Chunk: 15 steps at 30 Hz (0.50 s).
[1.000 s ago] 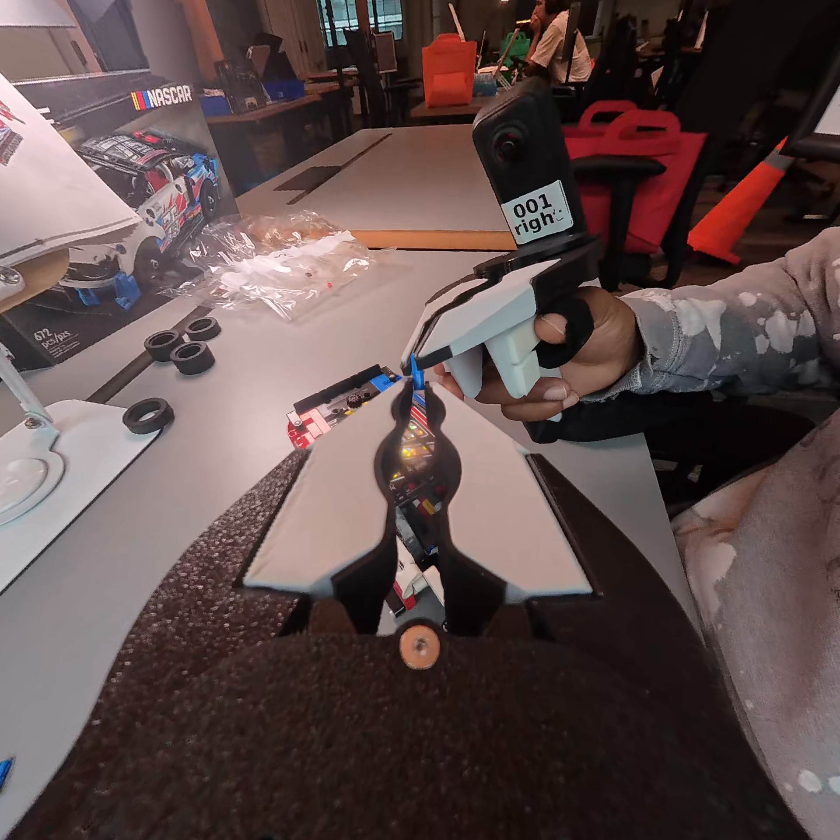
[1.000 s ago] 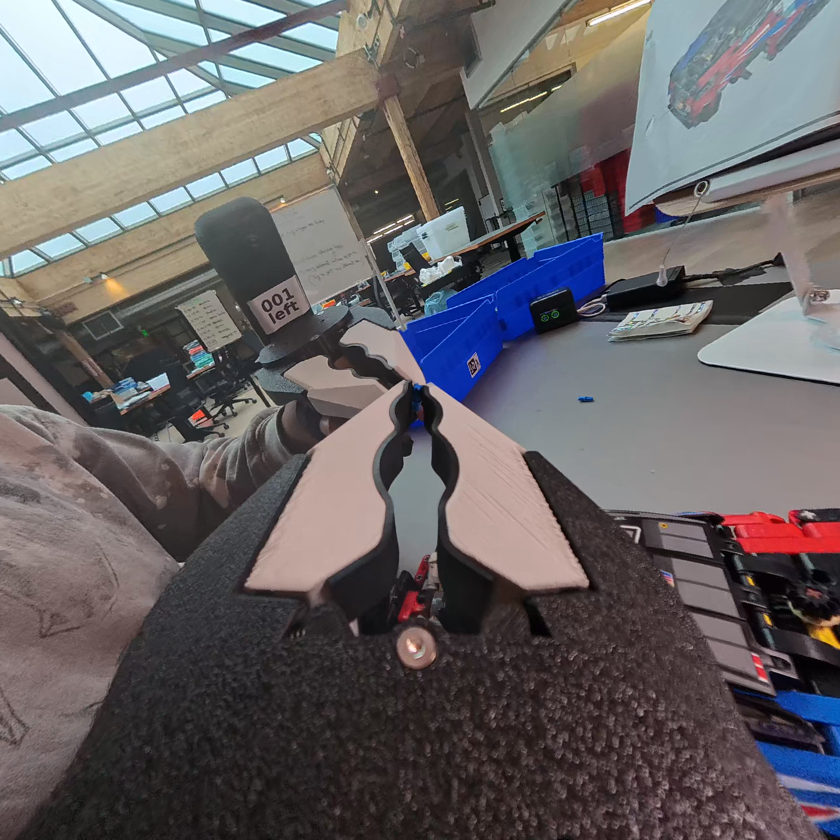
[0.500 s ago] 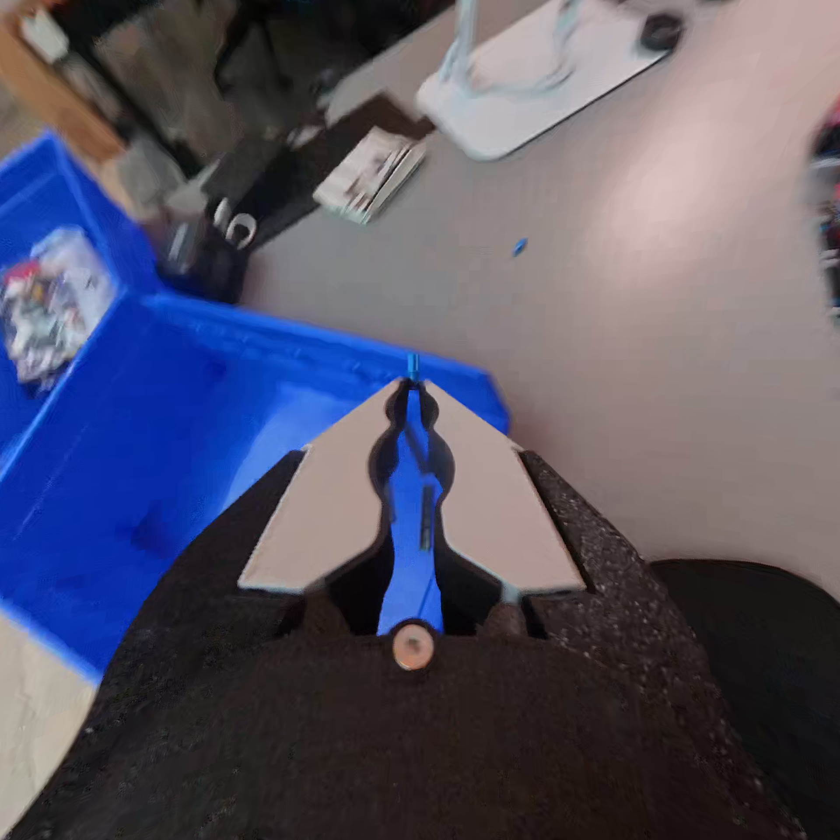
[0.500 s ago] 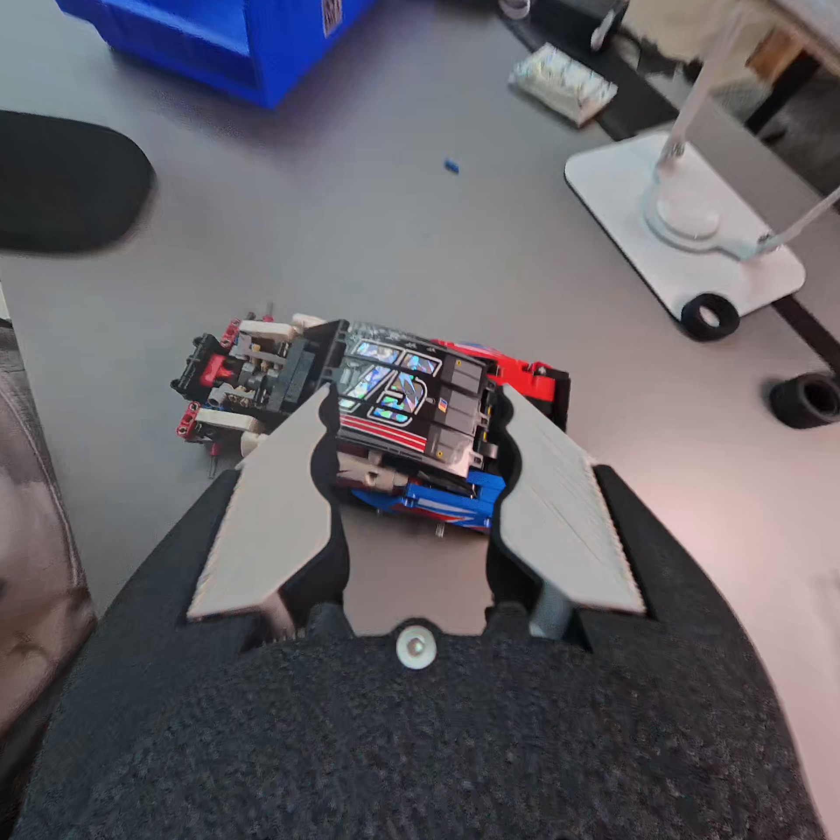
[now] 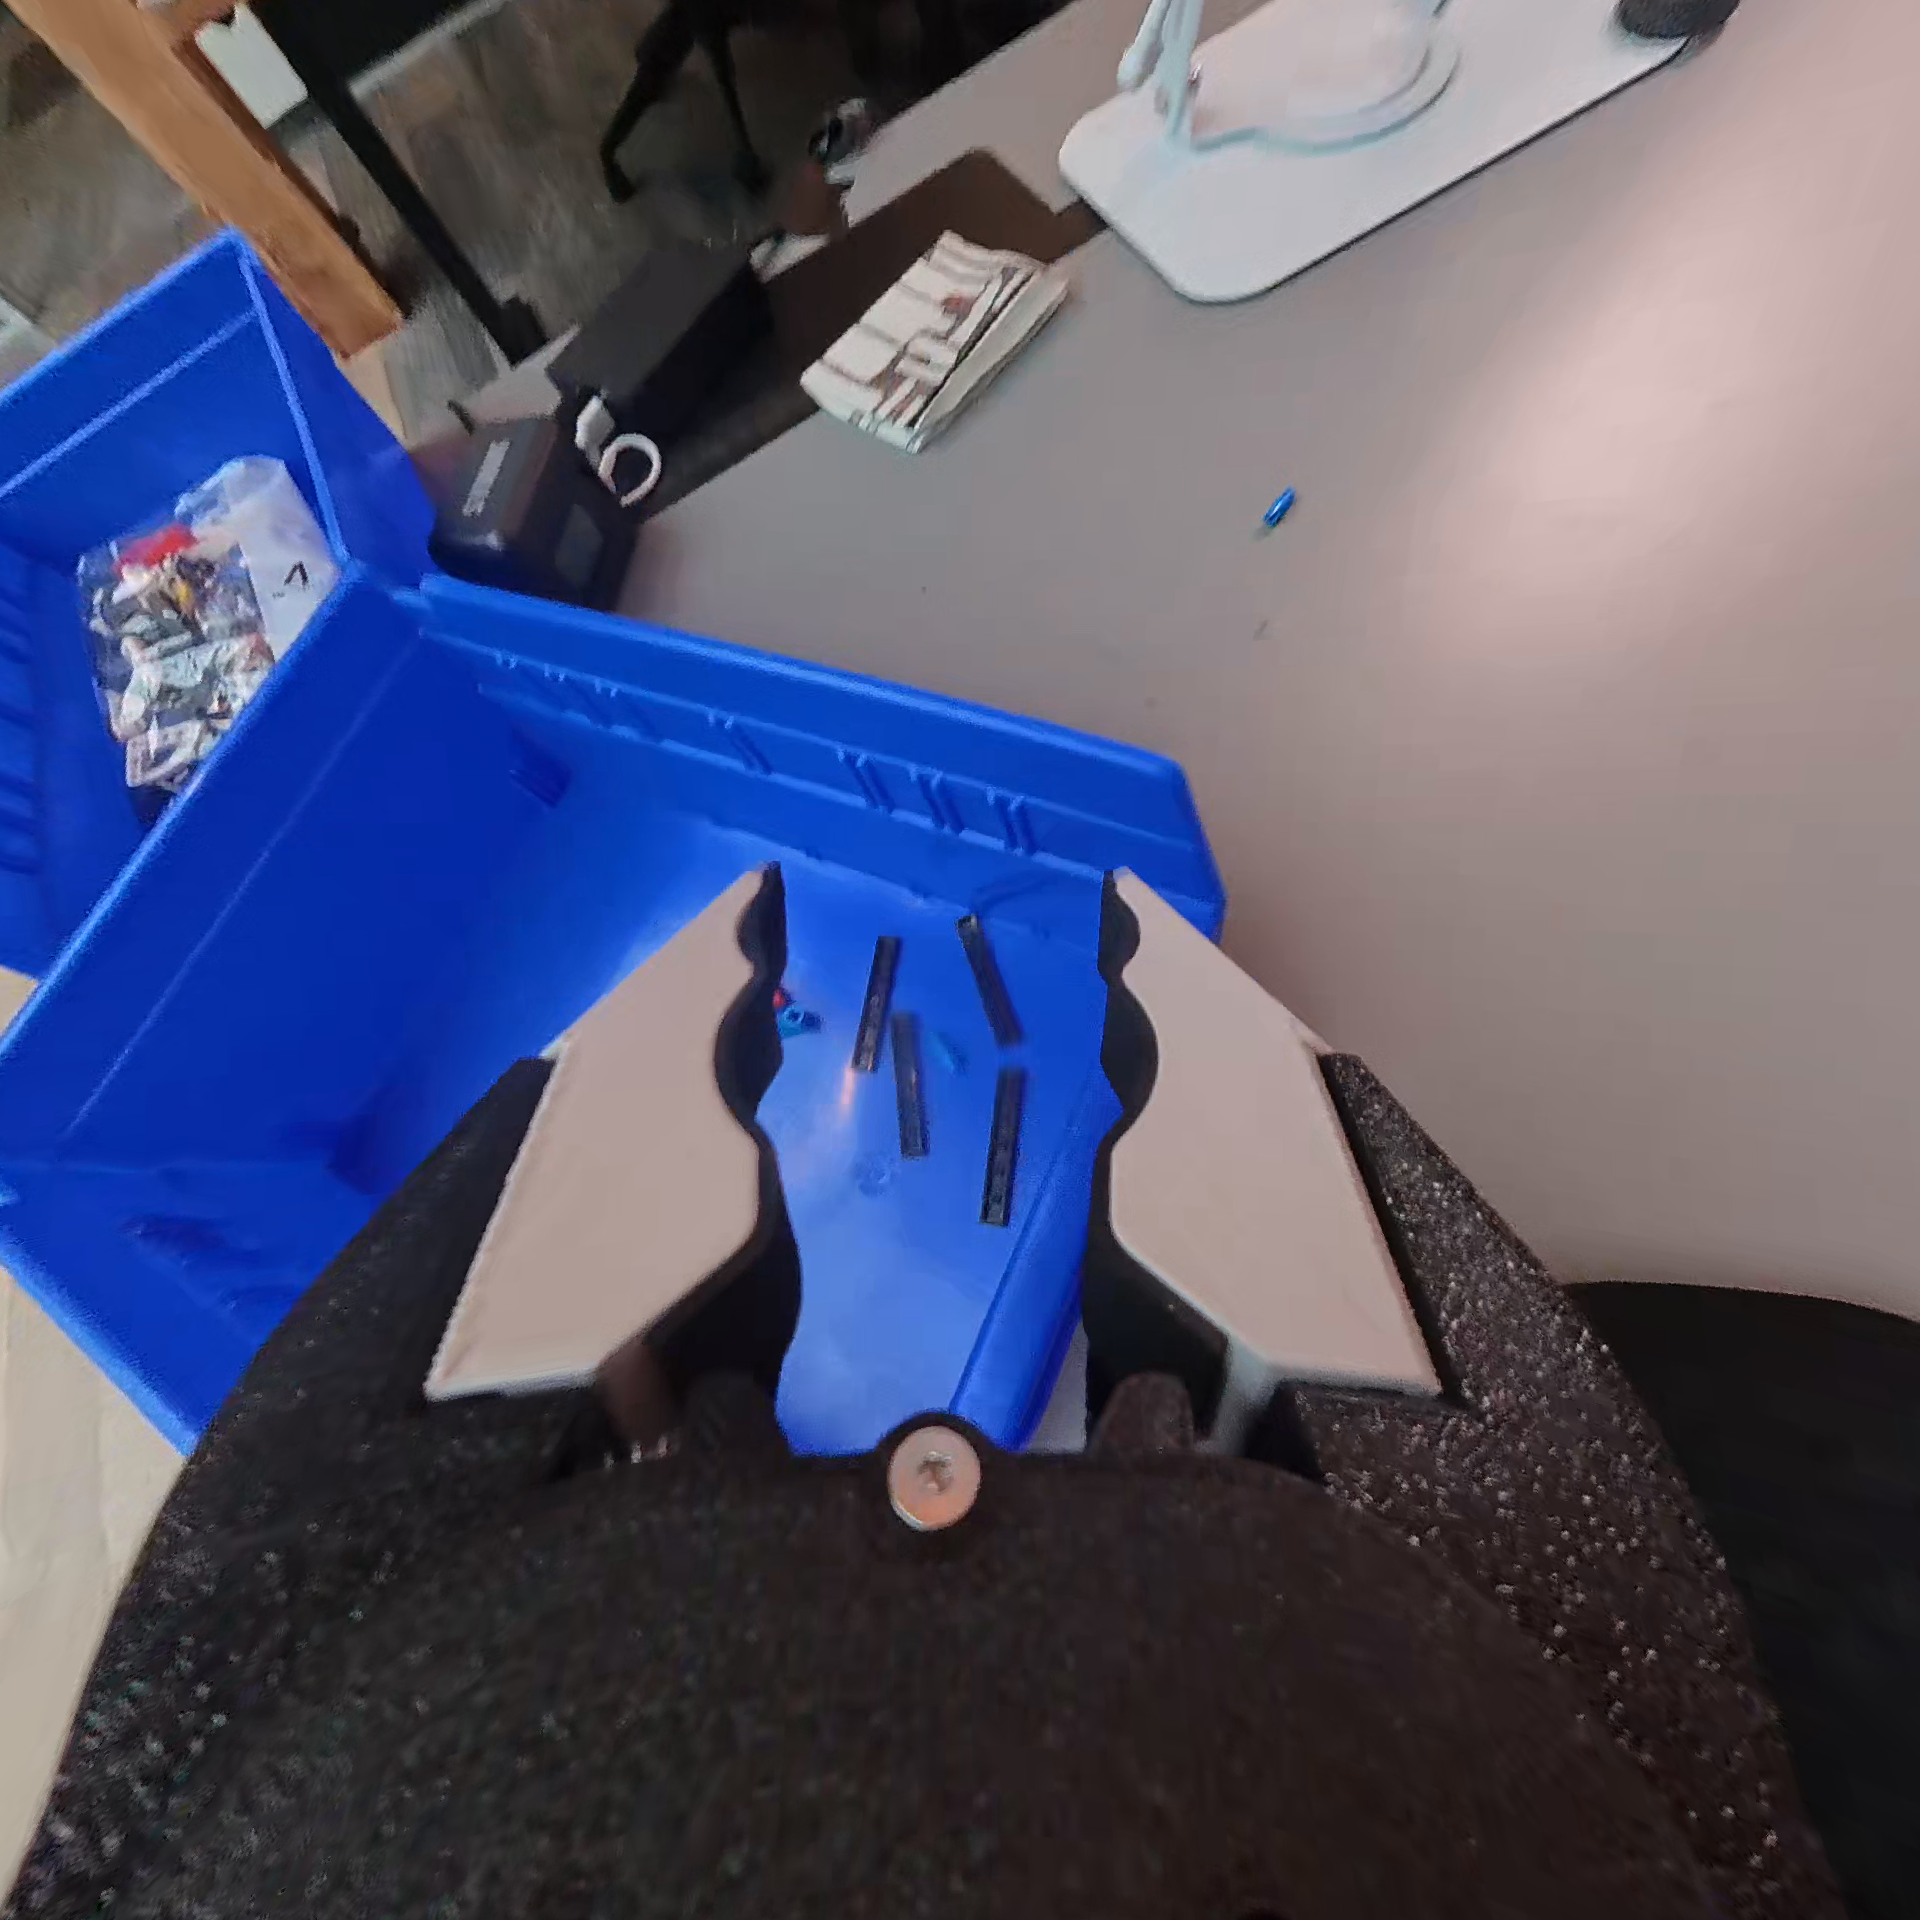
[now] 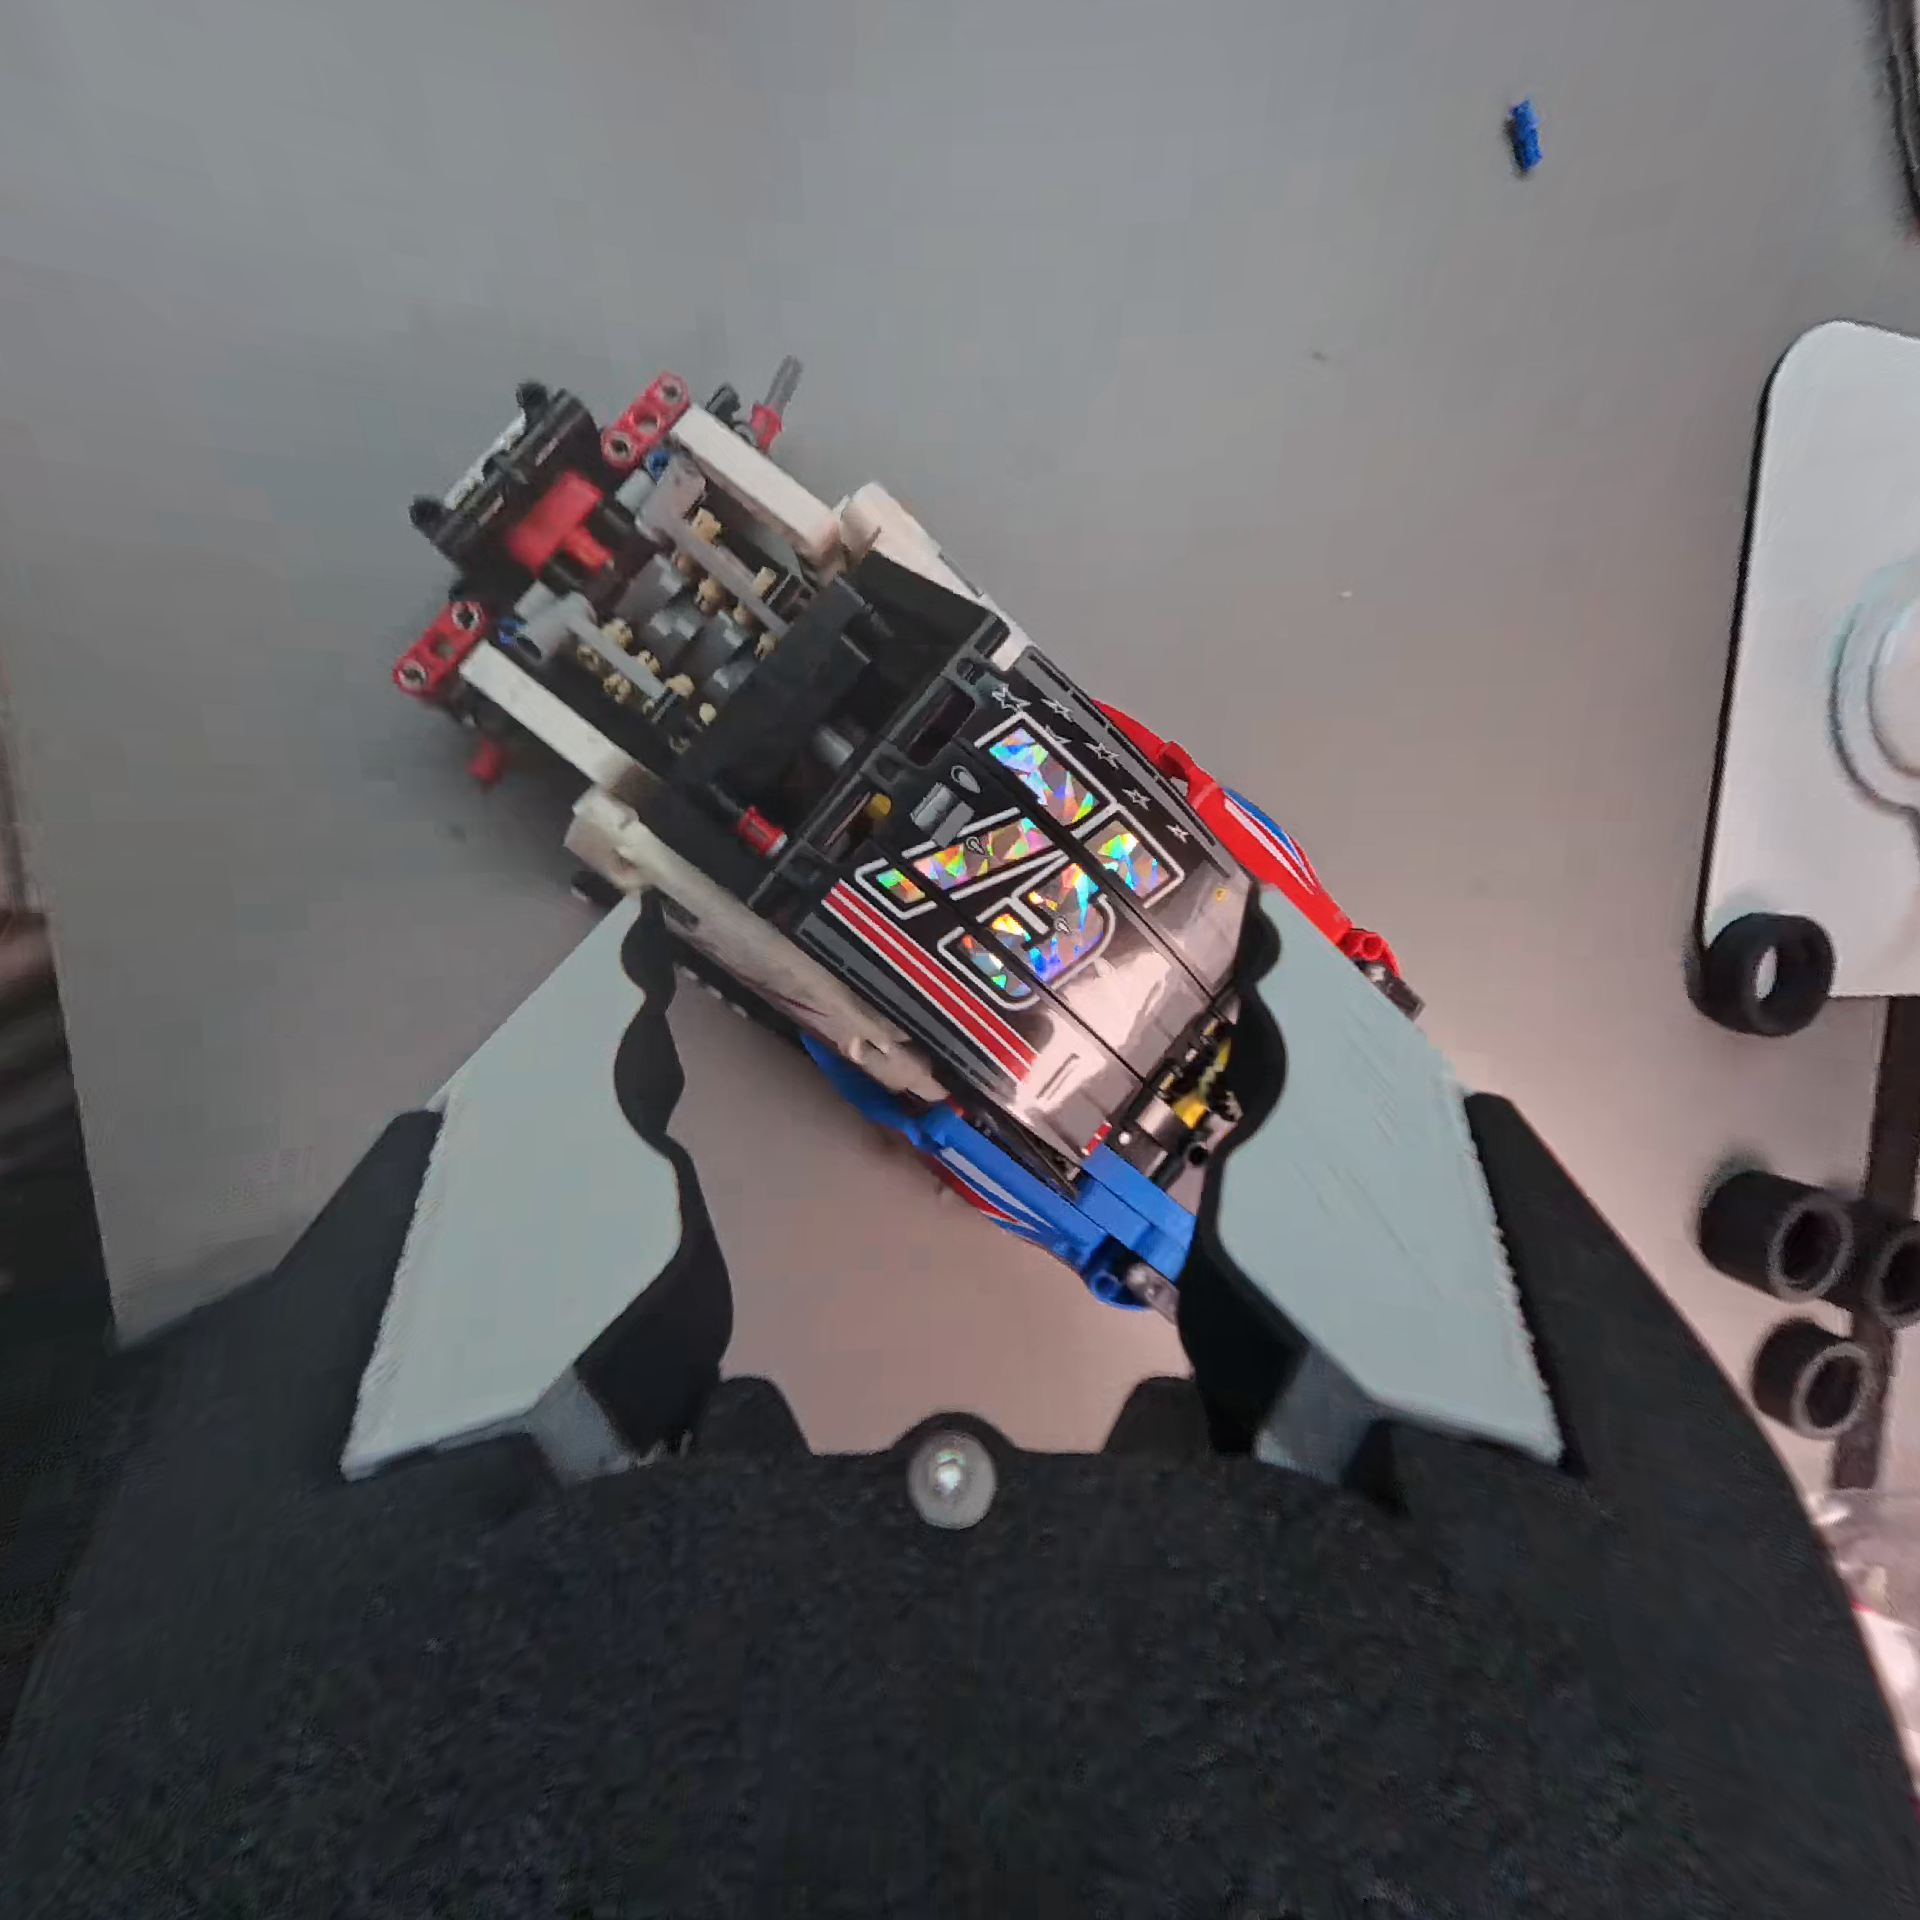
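My left gripper (image 5: 940, 883) is open and empty above a blue plastic bin (image 5: 312, 935). On the bin floor between its fingers lie several thin black bars (image 5: 909, 1086) and a few small blue pieces (image 5: 798, 1023). My right gripper (image 6: 945, 914) is open wide over a part-built toy brick race car (image 6: 883, 831) that lies on the grey table. The car's black roof with shiny stickers and its blue side sit between the fingers. I cannot tell whether the fingers touch the car.
A second blue bin (image 5: 125, 499) at the left holds a bag of bricks (image 5: 197, 613). A booklet (image 5: 935, 343), a black box (image 5: 530, 509), a white stand base (image 5: 1351, 135) and a small blue pin (image 5: 1278, 509) lie on the table. Black tyres (image 6: 1797, 1288) lie right of the car. My hands' fingertips stand some 40 centimetres from each other. The small blue pin (image 5: 1278, 509) is about equally far from each gripper, around 25 centimetres. Look for it in the right wrist view (image 6: 1522, 135) too.
My left gripper swung from the car to over the blue bin and opened, letting go of the small blue pin. My right gripper opened and came down over the car.
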Available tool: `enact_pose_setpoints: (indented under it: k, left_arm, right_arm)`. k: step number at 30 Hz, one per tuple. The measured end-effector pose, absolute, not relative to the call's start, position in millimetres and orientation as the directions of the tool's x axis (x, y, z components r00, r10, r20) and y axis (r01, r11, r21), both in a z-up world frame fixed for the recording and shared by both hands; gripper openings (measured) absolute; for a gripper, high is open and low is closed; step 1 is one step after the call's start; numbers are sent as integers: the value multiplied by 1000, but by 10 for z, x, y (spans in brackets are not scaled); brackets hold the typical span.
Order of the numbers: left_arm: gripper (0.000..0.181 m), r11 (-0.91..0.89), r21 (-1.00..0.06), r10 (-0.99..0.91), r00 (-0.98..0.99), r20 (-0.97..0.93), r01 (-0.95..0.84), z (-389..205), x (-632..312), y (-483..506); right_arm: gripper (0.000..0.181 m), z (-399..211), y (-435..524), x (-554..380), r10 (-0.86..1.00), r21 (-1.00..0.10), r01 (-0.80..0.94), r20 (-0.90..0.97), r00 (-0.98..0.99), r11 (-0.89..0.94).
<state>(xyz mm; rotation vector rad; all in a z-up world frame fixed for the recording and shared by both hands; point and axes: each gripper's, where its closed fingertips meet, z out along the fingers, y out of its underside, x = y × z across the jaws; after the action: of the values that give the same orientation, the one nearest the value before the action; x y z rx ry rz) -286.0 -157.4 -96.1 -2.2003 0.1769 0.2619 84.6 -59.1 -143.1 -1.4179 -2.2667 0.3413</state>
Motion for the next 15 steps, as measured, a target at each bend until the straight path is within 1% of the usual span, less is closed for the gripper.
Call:
enact_pose_setpoints:
  k: [1,4,8,11,13,15]
  left_arm:
    - [61,-554,-800,-49,969,-243,-228,-885,-2774,-1557]
    - [60,-416,-876,-99,970,-224,-245,-679,-2471,-1543]
    - [60,-274,-914,-127,953,-275,-300,-547,-2169,-1622]
    - [57,-172,-951,-144,962,-232,-256,-487,-1941,-1670]
    - [56,-138,-966,-161,968,-194,-217,-483,-1827,-1689]
    - [56,-137,-970,-187,967,-172,-199,-528,-1739,-1700]
  right_arm:
    - [107,-1437,-549,883,872,-374,788,237,-428,488]
    - [106,-1445,-453,949,813,-234,779,182,-553,582]
    - [102,-1446,-421,830,711,-96,706,147,-687,702]
    - [100,-1578,-445,782,629,35,635,101,-771,772]
    - [94,-1711,-441,866,580,132,580,38,-814,804]
    - [92,-1734,-432,863,544,159,540,21,-839,826]
